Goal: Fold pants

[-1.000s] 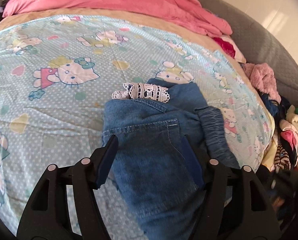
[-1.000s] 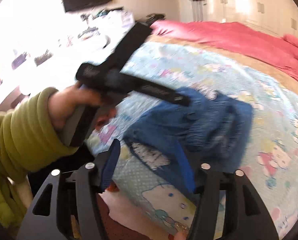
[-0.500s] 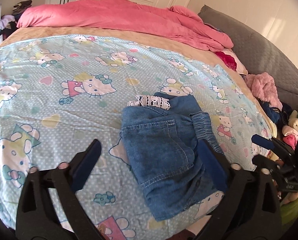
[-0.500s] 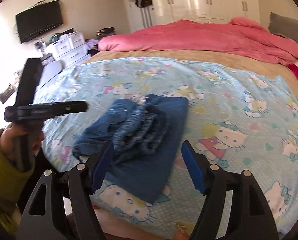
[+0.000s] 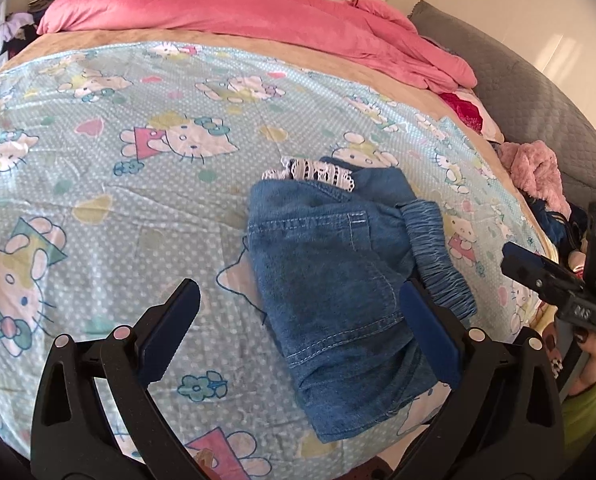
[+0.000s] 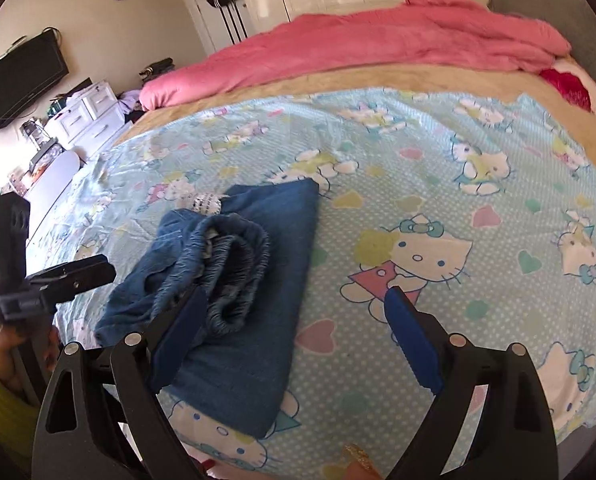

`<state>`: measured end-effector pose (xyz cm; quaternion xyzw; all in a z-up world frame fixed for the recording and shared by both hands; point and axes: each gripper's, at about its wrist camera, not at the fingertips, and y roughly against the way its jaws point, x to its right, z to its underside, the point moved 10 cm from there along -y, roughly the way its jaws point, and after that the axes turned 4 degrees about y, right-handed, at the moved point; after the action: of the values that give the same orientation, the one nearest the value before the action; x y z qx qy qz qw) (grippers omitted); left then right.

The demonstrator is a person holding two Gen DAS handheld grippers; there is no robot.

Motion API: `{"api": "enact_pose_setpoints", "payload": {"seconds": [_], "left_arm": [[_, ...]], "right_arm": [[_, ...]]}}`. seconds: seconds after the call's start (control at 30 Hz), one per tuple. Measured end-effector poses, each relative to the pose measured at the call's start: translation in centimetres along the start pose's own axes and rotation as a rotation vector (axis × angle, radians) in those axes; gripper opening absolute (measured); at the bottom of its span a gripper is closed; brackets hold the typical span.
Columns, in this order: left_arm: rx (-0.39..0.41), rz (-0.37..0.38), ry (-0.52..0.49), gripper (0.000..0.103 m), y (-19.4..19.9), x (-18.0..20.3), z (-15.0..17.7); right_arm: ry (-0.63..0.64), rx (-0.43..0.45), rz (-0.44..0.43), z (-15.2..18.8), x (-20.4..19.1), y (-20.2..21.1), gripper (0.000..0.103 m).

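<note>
The left hand-held gripper (image 5: pixel 298 328) is held wide apart above the bed, nothing clamped; the pants (image 5: pixel 337 280) are seen lying between and beyond its fingers, untouched. The right hand-held gripper (image 6: pixel 294 320) is seen with jaws opening, only sheet and the pants' edge framed between them, nothing pressed. The pants are laid folded into a compact blue bundle on the cartoon sheet (image 6: pixel 477 184), elastic waistband (image 6: pixel 234 264) rolled on top, white lace (image 5: pixel 317 170) showing at the far end. A pink duvet (image 5: pixel 238 16) is heaped farther back. Clothes (image 5: pixel 537 172) are piled beside the bed's edge.
</note>
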<state>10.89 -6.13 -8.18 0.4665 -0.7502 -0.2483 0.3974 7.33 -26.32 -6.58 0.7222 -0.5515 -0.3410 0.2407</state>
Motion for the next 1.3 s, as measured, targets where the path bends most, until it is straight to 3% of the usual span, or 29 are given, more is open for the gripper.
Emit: {"api": "enact_pose_setpoints", "payload": {"seconds": [0.3, 0.6, 0.77, 0.87, 0.93, 1.0, 1.13, 1.3], "left_arm": [[-0.053, -0.004, 0.011, 0.094, -3.0, -0.2, 0.6], [-0.06, 0.014, 0.015, 0.093, -4.5, 0.0, 0.7], [-0.06, 0.036, 0.003, 0.072, -5.1, 1.3, 0.8], [-0.055, 0.021, -0.025, 0.063, -5.4, 1.9, 0.9], [-0.048, 0.018, -0.044, 0.052, -5.3, 2.2, 1.0], [-0.039, 0.013, -0.07, 0.042, -5.2, 2.6, 0.8], [-0.033, 0.02, -0.066, 0.034, -4.7, 2.6, 0.5], [-0.005, 0.051, -0.049, 0.03, -3.7, 2.7, -0.6]], "right_arm": [[-0.031, -0.101, -0.042, 0.3, 0.1, -3.7, 0.089], [-0.021, -0.181, -0.11, 0.5, -1.1, -7.1, 0.065], [0.013, -0.171, -0.14, 0.6, -2.0, -7.5, 0.056], [0.009, -0.169, -0.177, 0.8, -2.6, -7.8, 0.046], [0.029, -0.158, -0.189, 0.9, -3.0, -7.8, 0.031], [0.054, -0.134, -0.185, 0.7, -3.6, -7.3, 0.024], [0.103, -0.084, -0.149, 0.0, -4.3, -6.5, 0.014], [0.127, -0.031, -0.151, -1.8, -4.8, -5.4, 0.011]]}}
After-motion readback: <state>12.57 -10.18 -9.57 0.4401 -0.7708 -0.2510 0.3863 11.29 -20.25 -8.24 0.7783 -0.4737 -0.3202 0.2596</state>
